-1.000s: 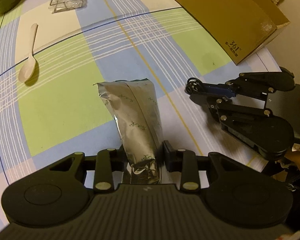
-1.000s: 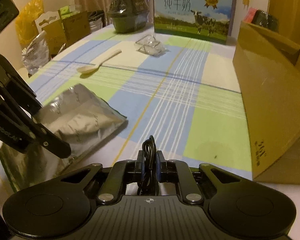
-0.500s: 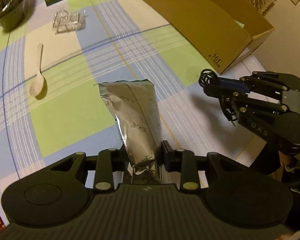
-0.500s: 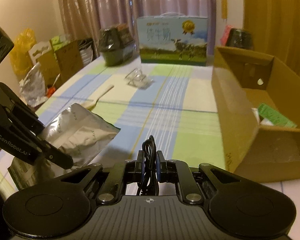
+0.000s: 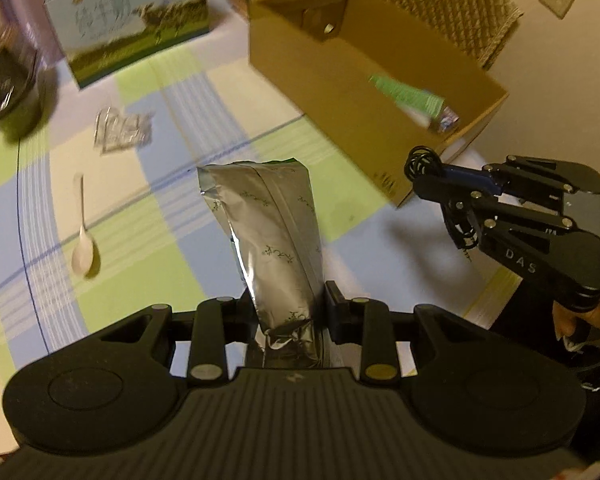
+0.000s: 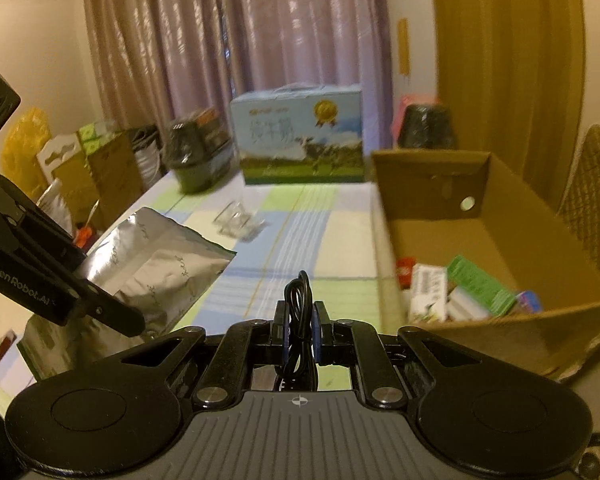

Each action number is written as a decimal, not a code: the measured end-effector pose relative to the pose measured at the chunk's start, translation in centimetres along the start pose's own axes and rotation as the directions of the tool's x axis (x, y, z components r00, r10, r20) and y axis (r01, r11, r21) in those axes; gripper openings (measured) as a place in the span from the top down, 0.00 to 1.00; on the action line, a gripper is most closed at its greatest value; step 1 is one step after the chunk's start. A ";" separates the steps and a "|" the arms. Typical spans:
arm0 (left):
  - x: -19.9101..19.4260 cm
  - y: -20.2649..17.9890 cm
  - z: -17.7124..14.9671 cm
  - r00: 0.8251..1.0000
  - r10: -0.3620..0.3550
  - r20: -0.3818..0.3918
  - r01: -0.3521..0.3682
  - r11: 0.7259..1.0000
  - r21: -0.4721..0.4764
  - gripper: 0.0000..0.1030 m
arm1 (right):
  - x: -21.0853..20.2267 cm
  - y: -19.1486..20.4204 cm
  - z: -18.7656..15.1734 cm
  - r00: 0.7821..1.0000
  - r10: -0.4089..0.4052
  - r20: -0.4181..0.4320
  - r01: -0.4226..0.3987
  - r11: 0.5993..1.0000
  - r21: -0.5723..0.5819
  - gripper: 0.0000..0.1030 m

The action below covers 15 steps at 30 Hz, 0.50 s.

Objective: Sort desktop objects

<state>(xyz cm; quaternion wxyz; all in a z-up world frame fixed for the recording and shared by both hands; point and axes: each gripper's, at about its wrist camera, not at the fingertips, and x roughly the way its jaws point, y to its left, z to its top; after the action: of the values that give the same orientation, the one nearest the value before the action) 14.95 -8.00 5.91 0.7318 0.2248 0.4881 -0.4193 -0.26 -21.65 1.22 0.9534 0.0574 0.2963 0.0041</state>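
My left tongs pinch the foil pouch | my right tongs clamp the black cable | both above the counter, cardboard box just beside.

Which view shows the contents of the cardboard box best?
The right wrist view: it looks into the open box, showing several packets. The left wrist view shows mostly the box's outer wall, with only a green packet visible.

A milk carton box stands at the table's far edge, before purple curtains; a dark container, possibly a bowl, sits beside it.
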 end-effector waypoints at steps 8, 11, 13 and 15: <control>-0.5 -2.9 3.7 0.997 -0.051 0.052 0.049 0.998 0.031 0.74 | -1.7 -3.9 2.3 0.997 -0.057 0.047 0.056 0.998 0.022 0.93; -0.3 -4.2 5.1 0.995 -0.070 0.068 0.068 0.997 0.035 0.74 | -2.0 -5.6 3.2 0.995 -0.083 0.059 0.081 0.996 0.032 0.93; -0.2 -4.9 6.1 0.994 -0.083 0.077 0.081 0.996 0.035 0.74 | -2.1 -7.0 3.7 0.993 -0.101 0.066 0.098 0.994 0.046 0.93; 0.0 -5.7 7.2 0.992 -0.090 0.085 0.087 0.995 0.038 0.74 | -2.0 -8.4 4.3 0.990 -0.125 0.073 0.121 0.991 0.053 0.93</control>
<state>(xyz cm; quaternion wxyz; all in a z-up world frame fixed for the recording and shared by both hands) 13.99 -16.45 9.42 0.7290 0.1970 0.4581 -0.4690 0.33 -30.57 4.97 0.9607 0.0624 0.2629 -0.0641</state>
